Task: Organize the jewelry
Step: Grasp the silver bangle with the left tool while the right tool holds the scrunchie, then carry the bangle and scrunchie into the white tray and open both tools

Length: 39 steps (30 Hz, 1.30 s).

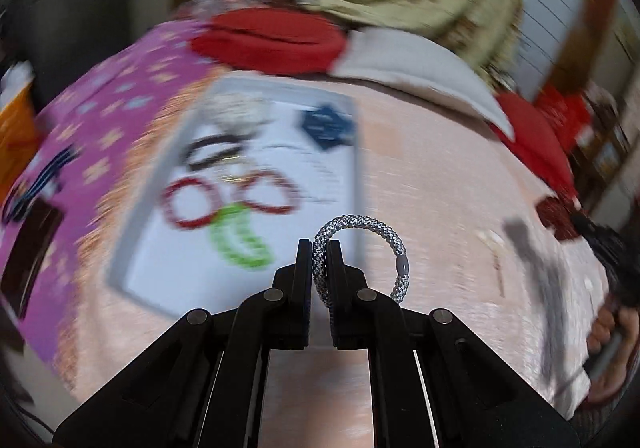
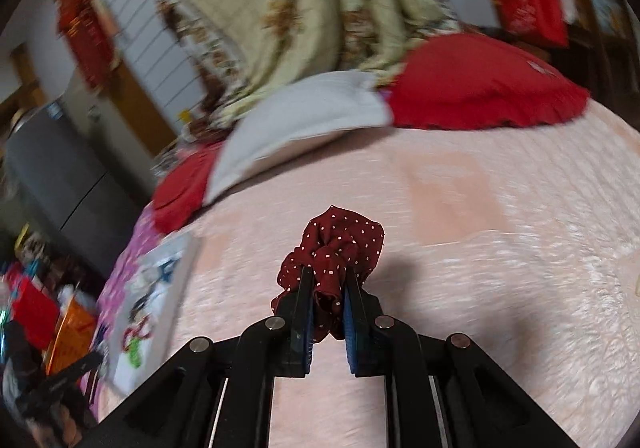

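left gripper point(image 1: 320, 252): jaws drawn nearly together, pinching the left side of a grey-and-white braided bracelet point(image 1: 362, 226). the loop stands up beyond the fingertips and arcs off to the right, a smooth grey clasp bead on its right side. it hangs just past the near right corner of the white tray point(image 1: 236, 88).

white tray, left wrist view (heavily blurred): lies on the pink bedspread point(image 1: 432, 176). inside it, two dark red bead rings point(image 1: 188, 206) side by side, a green bead ring point(image 1: 240, 242) on the near side of them, black loops point(image 1: 212, 154) on the far side, and a dark blue tag point(image 1: 328, 124) at the tray's far right corner. left of the tray, a purple patterned cloth point(image 1: 100, 120). beyond the tray, a red cushion point(image 1: 268, 42).

right gripper point(image 2: 327, 276): jaws part closed, clamped on a dark red polka-dot scrunchie point(image 2: 340, 244); the fabric bunches between the pads point(image 2: 307, 308) and bulges beyond the tips. it is well to the right of the tray, over bare bedspread, whether lifted off it or touching cannot be told. the tray shows at the left edge of the right wrist view.
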Each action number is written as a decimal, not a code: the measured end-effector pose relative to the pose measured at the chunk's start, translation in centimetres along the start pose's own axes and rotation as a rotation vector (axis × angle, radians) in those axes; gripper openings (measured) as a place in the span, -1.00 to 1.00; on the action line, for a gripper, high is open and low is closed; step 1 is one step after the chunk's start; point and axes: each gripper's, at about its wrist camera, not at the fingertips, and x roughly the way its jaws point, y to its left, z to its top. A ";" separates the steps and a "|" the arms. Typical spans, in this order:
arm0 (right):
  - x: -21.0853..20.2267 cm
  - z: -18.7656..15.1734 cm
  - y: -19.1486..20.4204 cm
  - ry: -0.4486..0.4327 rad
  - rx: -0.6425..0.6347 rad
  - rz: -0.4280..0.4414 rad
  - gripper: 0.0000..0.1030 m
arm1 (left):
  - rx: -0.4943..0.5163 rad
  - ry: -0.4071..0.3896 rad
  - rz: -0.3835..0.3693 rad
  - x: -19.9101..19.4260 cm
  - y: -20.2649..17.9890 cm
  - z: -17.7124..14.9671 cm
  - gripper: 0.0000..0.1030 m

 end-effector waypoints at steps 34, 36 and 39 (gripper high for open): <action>14.4 -14.1 28.4 0.386 -0.517 0.128 -0.77 | -0.093 -0.014 0.103 4.3 10.7 -1.2 -0.78; 14.1 -14.3 28.6 0.377 -0.538 0.111 -0.63 | -0.081 -0.028 0.102 4.1 10.5 -1.2 -0.60; 13.1 -14.3 28.9 0.327 -0.572 0.092 -0.26 | -0.068 -0.071 0.093 3.4 10.0 -1.2 -0.32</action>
